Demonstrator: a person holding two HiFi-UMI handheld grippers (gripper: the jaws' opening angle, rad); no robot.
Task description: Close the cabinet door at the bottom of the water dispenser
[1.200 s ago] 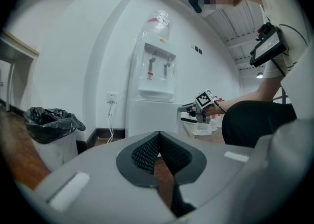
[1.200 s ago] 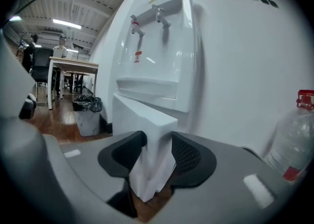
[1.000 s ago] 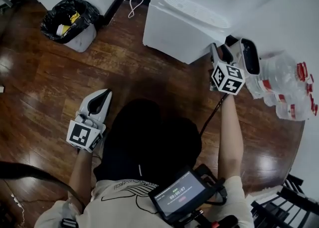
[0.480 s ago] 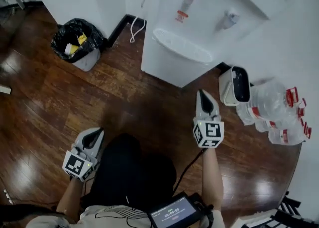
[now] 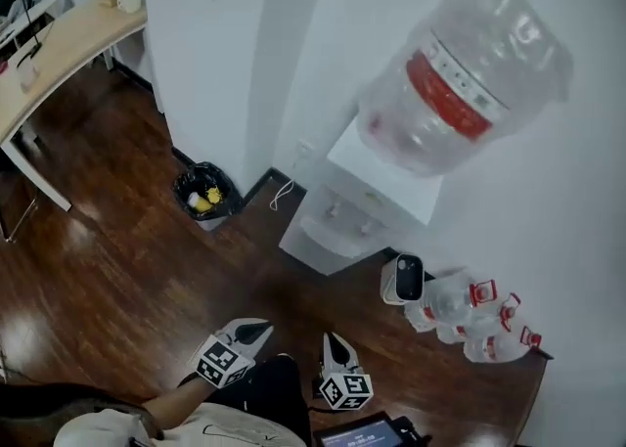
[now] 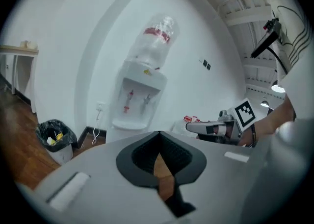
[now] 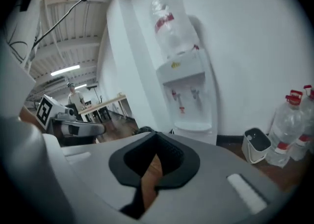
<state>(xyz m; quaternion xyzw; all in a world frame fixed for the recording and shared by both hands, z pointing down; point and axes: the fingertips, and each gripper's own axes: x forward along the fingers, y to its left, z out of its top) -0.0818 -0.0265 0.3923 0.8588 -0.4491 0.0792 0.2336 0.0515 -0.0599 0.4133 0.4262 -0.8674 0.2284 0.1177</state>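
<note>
The white water dispenser (image 5: 337, 215) stands against the wall with a clear bottle (image 5: 460, 68) on top. Its lower front (image 5: 305, 240) looks flat, with no door standing out. It also appears in the left gripper view (image 6: 137, 103) and the right gripper view (image 7: 189, 98). My left gripper (image 5: 256, 328) and right gripper (image 5: 335, 339) hang side by side near the person's body, well back from the dispenser, touching nothing. Both are shut and empty: the left gripper's (image 6: 158, 136) jaws meet, and so do the right gripper's (image 7: 156, 138).
A black-lined trash bin (image 5: 205, 196) sits left of the dispenser. A small white bin (image 5: 401, 279) and several water bottles (image 5: 474, 323) stand to its right. A desk (image 5: 59, 44) is at far left. The floor is dark wood (image 5: 117, 279).
The right gripper left the dispenser's lower front and shut. Both grippers drew back and rose, and the view lifted, so the whole dispenser and bottle now show.
</note>
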